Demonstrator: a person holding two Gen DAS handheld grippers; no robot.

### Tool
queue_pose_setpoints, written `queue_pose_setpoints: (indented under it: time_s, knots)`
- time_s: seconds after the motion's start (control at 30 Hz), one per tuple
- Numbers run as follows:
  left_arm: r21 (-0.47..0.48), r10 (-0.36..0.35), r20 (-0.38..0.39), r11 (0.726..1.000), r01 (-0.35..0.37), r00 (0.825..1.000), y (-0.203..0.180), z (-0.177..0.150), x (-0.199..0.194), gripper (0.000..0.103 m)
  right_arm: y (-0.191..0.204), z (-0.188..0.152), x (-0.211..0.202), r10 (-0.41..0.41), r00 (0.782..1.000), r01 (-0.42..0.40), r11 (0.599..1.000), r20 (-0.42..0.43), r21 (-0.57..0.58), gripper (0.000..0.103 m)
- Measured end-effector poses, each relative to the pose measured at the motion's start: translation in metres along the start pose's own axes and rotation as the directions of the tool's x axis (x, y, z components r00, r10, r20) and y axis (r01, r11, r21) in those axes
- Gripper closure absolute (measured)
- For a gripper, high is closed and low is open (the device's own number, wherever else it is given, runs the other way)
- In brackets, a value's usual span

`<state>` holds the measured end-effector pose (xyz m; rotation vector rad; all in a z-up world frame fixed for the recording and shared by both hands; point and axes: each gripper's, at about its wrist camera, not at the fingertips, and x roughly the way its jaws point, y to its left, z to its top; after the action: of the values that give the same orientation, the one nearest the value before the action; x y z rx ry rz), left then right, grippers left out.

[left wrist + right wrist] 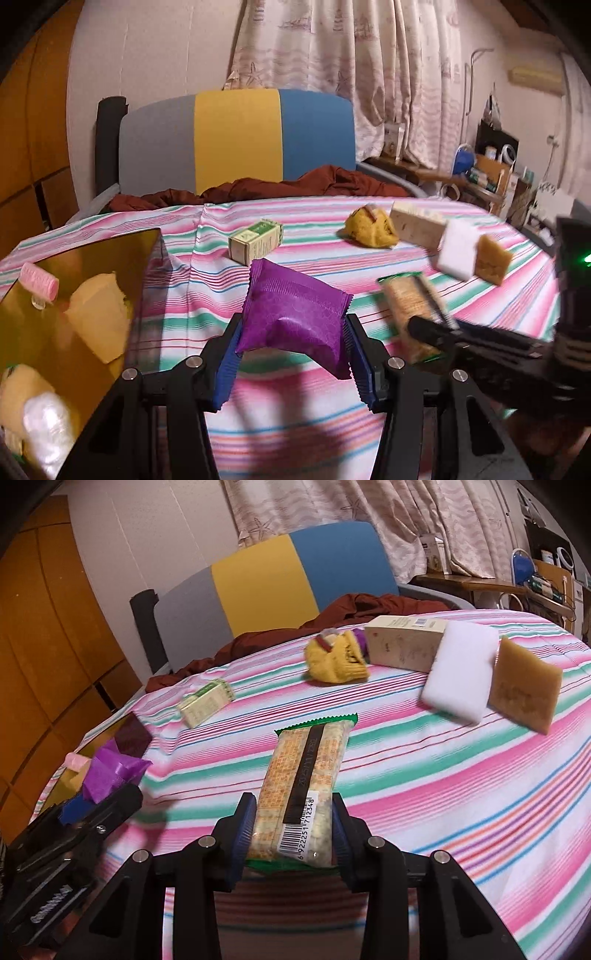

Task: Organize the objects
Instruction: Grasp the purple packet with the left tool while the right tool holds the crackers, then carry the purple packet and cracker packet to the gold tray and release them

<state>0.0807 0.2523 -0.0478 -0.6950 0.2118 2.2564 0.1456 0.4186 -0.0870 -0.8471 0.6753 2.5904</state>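
My left gripper [293,332] is shut on a purple snack packet [295,314] and holds it above the striped tablecloth [332,424], just right of a gold tray [85,254]. My right gripper [294,819] is shut on a cracker packet [303,786] with a green edge and a barcode, held above the cloth. The cracker packet [413,306] and right gripper show blurred at the right of the left wrist view. The left gripper [92,805] with the purple packet [110,770] shows at the left of the right wrist view.
The gold tray holds a pink roll [38,282], yellow pieces [98,317] and a white wrapped item [48,428]. On the cloth lie a small green box [255,242], a yellow knitted item [371,227], a beige box [417,223], a white sponge [458,251] and a brown packet [493,260]. A chair with brown cloth stands behind.
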Motion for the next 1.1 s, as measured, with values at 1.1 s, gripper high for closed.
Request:
queue_pose_setpoints:
  time_s: [1.1]
  knots:
    - [-0.604,0.150,-0.160,0.767,-0.217,0.976,0.255,0.007,-0.031,0.049,0.210,-0.020,-0.014,0.322,0.911,-0.364,0.921,-0.257,-0.138,0.064]
